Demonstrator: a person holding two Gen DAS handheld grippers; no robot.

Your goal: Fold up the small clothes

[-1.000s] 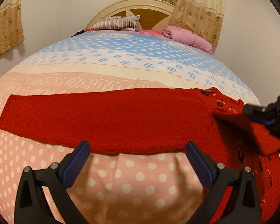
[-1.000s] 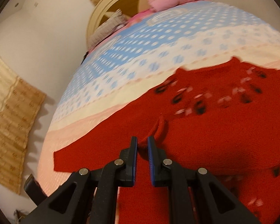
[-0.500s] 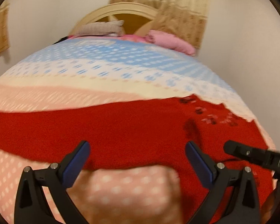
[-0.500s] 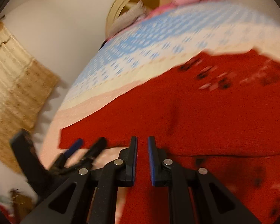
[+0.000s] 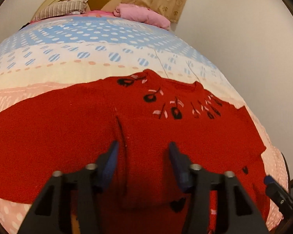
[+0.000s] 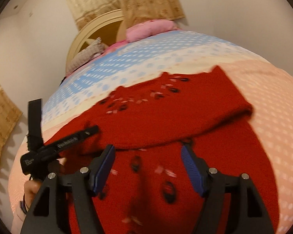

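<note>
Both grippers hover low over the red sweater (image 5: 72, 136) on the bed (image 5: 87, 58): left gripper (image 5: 142, 163) and right gripper (image 6: 147, 167), jaws apart, empty.

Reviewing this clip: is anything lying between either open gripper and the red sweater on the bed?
Nothing visible does. The left gripper and right gripper both hang open directly over the red sweater, with only its knit beneath them. The bedspread beyond carries just pillows at the headboard.
</note>
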